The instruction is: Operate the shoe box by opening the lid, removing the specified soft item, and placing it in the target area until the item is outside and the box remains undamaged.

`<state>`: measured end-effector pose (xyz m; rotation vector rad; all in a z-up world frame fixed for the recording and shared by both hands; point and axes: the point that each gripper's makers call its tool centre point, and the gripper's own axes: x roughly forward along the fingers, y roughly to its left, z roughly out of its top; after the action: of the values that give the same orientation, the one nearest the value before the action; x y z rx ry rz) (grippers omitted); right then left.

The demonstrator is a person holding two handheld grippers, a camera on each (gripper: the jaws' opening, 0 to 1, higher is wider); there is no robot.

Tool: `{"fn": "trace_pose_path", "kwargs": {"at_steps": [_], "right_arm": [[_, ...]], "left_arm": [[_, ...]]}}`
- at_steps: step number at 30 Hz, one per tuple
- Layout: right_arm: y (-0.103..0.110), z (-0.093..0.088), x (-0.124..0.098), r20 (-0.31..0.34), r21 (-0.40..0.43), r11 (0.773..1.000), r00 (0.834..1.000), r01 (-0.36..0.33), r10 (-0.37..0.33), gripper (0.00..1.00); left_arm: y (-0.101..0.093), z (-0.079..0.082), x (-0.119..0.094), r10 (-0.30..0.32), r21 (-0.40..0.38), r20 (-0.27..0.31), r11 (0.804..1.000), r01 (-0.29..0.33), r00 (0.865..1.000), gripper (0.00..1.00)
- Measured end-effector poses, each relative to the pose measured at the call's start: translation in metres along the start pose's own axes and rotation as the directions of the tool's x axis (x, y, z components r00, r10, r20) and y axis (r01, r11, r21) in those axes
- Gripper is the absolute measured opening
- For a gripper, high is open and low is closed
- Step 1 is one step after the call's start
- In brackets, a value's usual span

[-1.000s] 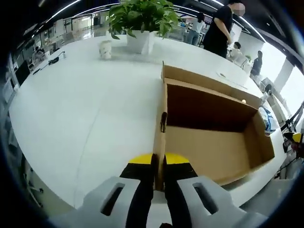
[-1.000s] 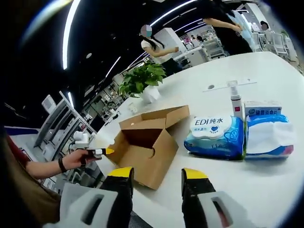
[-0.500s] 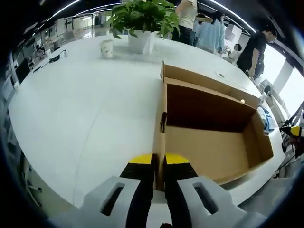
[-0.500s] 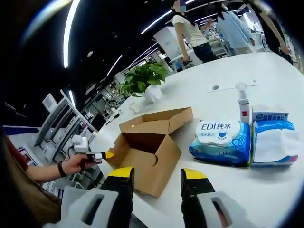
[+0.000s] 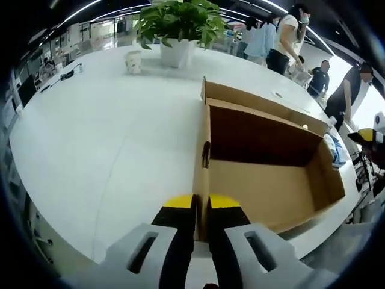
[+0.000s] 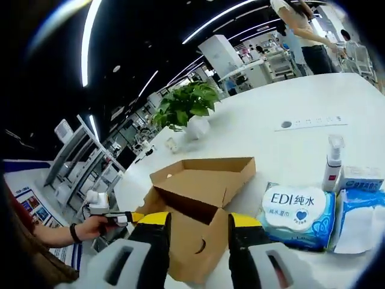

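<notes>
The brown cardboard shoe box [image 5: 264, 180] stands open on the white table [image 5: 108, 138], its lid flap [image 5: 258, 99] folded back on the far side; no item shows inside. My left gripper [image 5: 201, 203] is shut on the box's near wall. In the right gripper view the box [image 6: 201, 189] sits just beyond my right gripper [image 6: 198, 221], which is open and holds nothing. A blue wipes pack [image 6: 295, 211] marked EDI lies on the table right of the box, with a second blue soft pack [image 6: 368, 212] beside it. A hand holds the left gripper [image 6: 123, 217] at the box's left end.
A potted plant [image 5: 179, 27] and a small cup [image 5: 133, 61] stand at the table's far side. A spray bottle [image 6: 332, 164] and a small carton [image 6: 361, 178] stand behind the packs. Several people [image 5: 283, 36] move beyond the table. The box lies near the table edge [image 5: 313, 232].
The right gripper's camera has moved in toward the box, which now shows larger. My left gripper holds the box wall as before. People in the background have walked along.
</notes>
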<state>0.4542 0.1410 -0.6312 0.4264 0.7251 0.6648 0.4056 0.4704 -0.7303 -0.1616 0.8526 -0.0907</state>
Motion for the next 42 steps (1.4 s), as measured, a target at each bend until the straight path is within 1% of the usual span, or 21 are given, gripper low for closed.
{"fn": "trace_pose_path", "kwargs": {"at_steps": [1, 2, 4, 6, 11, 13, 15, 21, 24, 29, 37, 39, 42], "right_arm": [[0.001, 0.002, 0.002, 0.002, 0.002, 1.000, 1.000, 0.001, -0.001, 0.35], [-0.004, 0.008, 0.006, 0.008, 0.012, 1.000, 1.000, 0.003, -0.003, 0.35], [-0.009, 0.015, 0.013, 0.019, 0.039, 0.999, 1.000, 0.012, -0.013, 0.35], [-0.012, 0.018, 0.017, 0.023, 0.052, 0.998, 1.000, 0.019, -0.020, 0.35], [-0.019, 0.029, 0.036, 0.039, 0.122, 0.991, 0.997, 0.063, -0.068, 0.35], [-0.024, 0.031, 0.046, 0.021, 0.145, 0.986, 0.996, 0.081, -0.085, 0.35], [-0.029, 0.032, 0.053, 0.003, 0.137, 0.985, 0.994, 0.106, -0.107, 0.35], [-0.040, 0.040, 0.070, -0.015, 0.155, 0.978, 0.990, 0.140, -0.140, 0.35], [-0.050, 0.040, 0.081, -0.049, 0.143, 0.975, 0.985, 0.171, -0.166, 0.35], [-0.067, 0.037, 0.094, -0.095, 0.159, 0.962, 0.974, 0.220, -0.207, 0.33], [-0.082, 0.039, 0.116, -0.140, 0.160, 0.954, 0.963, 0.253, -0.231, 0.31], [-0.085, 0.037, 0.121, -0.160, 0.158, 0.951, 0.957, 0.267, -0.242, 0.30], [-0.089, 0.032, 0.128, -0.199, 0.160, 0.940, 0.943, 0.301, -0.268, 0.24]], "left_arm": [[0.000, 0.000, 0.000, -0.001, 0.000, 0.000, 1.000, 0.001, 1.000, 0.06], [0.000, 0.000, 0.000, -0.002, -0.005, 0.001, 1.000, 0.002, 1.000, 0.06], [0.000, 0.000, 0.000, -0.004, -0.011, 0.002, 1.000, 0.004, 1.000, 0.06], [0.000, 0.000, 0.001, -0.004, -0.015, 0.001, 1.000, 0.004, 1.000, 0.06], [0.002, 0.000, 0.002, -0.007, -0.025, 0.000, 1.000, 0.007, 1.000, 0.06], [0.002, 0.000, 0.002, -0.009, -0.031, -0.001, 0.999, 0.009, 1.000, 0.06], [0.002, 0.000, 0.002, -0.012, -0.043, -0.003, 0.999, 0.012, 1.000, 0.06], [0.002, 0.000, 0.002, -0.017, -0.038, -0.009, 0.999, 0.016, 1.000, 0.06], [0.005, 0.001, 0.005, -0.015, -0.035, -0.010, 0.999, 0.014, 1.000, 0.06], [0.006, 0.000, 0.007, -0.014, -0.030, -0.016, 0.999, 0.013, 1.000, 0.06], [0.006, 0.000, 0.008, -0.015, -0.027, -0.020, 1.000, 0.014, 1.000, 0.06], [0.006, 0.000, 0.008, -0.014, -0.028, -0.020, 1.000, 0.013, 1.000, 0.06], [0.006, 0.000, 0.009, -0.013, -0.032, -0.020, 0.999, 0.013, 1.000, 0.06]]}}
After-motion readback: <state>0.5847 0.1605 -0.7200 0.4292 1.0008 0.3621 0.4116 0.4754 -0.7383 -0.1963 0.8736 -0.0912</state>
